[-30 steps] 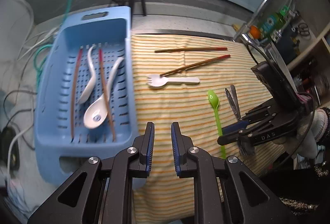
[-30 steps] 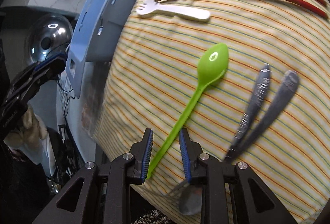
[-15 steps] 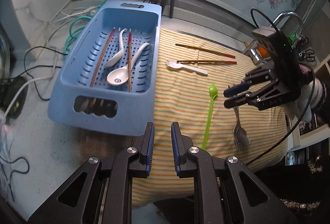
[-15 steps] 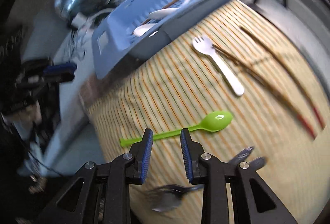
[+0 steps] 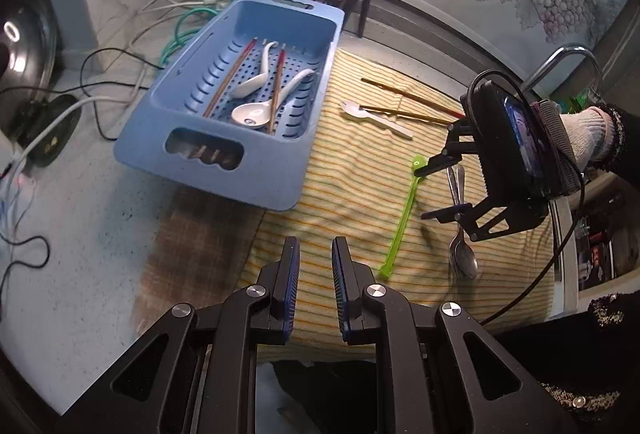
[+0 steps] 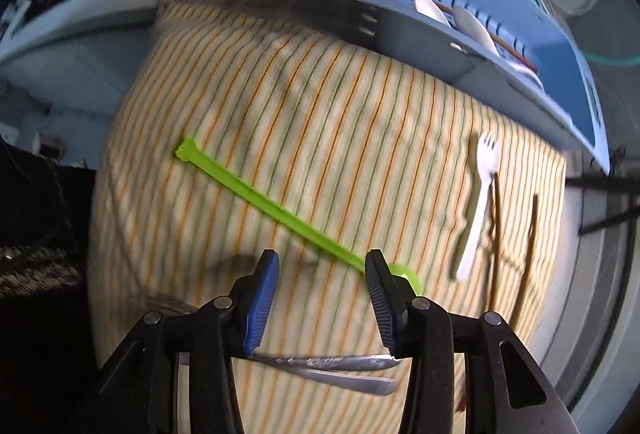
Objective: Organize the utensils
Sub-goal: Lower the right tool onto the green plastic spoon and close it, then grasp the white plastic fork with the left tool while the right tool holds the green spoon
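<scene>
Item: right tool (image 6: 320, 282). Held pointing down over the striped cloth (image 6: 312, 122) on the counter; its jaws are opening, and nothing is gripped between them. The green spoon (image 6: 272, 206) lies flat on the cloth, its handle running diagonally and its bowl partly hidden behind one finger.

Item: two metal spoons (image 6: 344, 370). Laid side by side and touching, just below the right tool's fingers in its own view.

Item: left tool (image 5: 314, 274). Jaws nearly together, nothing held, hovering over the near edge of the cloth.

Item: blue basket (image 5: 256, 170). Set beside the cloth; two white spoons and a pair of chopsticks are already lodged in it. A white fork (image 5: 376, 116) and two more chopsticks (image 5: 408, 102) are left on the cloth.

Risks judged:
- The green spoon's thin, flat handle may be pushed along the cloth rather than pinched, if the fingers are lowered off-centre.
- Cloth may be caught with it and dragged, whereby the fork and chopsticks would be shifted.
- The metal spoons, being so close, may be nudged or one taken by mistake.
</scene>
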Motion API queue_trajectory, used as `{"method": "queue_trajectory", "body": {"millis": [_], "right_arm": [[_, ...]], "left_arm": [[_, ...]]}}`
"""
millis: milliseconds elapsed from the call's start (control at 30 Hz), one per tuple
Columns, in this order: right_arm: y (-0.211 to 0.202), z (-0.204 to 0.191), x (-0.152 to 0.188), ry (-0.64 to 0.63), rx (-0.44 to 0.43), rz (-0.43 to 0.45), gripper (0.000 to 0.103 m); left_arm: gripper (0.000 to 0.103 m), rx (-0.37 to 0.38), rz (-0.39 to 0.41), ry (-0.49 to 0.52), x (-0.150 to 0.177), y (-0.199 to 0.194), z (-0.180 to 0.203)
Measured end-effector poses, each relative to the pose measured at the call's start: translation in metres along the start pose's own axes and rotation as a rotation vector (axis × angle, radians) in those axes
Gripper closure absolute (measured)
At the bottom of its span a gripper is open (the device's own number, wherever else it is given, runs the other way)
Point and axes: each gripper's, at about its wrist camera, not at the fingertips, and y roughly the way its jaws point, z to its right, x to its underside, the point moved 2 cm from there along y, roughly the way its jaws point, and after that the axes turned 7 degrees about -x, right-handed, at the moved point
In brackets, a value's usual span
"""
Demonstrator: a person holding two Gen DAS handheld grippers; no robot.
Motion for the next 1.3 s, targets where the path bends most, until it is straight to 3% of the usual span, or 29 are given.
{"method": "queue_trajectory", "body": {"millis": [200, 300, 400, 700, 1167, 1233, 1300], "right_arm": [[0.015, -0.01, -0.015, -0.142, 0.054, -0.032, 0.062], [0.02, -0.004, -0.018, -0.07, -0.003, -0.023, 0.062], [0.02, 0.014, -0.017, 0.087, -0.101, -0.008, 0.069], [0.014, 0.051, 0.009, 0.477, -0.239, 0.103, 0.089], [0.012, 0.09, 0.07, 1.13, -0.411, 0.251, 0.097], [0.011, 0.089, 0.079, 1.196, -0.42, 0.266, 0.097], [0.01, 0.083, 0.084, 1.261, -0.426, 0.291, 0.097]], "left_arm": [[0.088, -0.018, -0.014, -0.03, 0.005, -0.001, -0.003], [0.088, -0.02, -0.015, -0.018, 0.002, 0.0, -0.002], [0.088, -0.015, -0.016, 0.001, -0.004, 0.003, -0.001], [0.088, 0.025, -0.045, 0.144, -0.039, 0.031, 0.014], [0.088, 0.155, -0.157, 0.484, -0.113, 0.095, 0.066], [0.079, 0.151, -0.17, 0.563, -0.118, 0.105, 0.08], [0.077, 0.159, -0.189, 0.632, -0.122, 0.116, 0.093]]}}
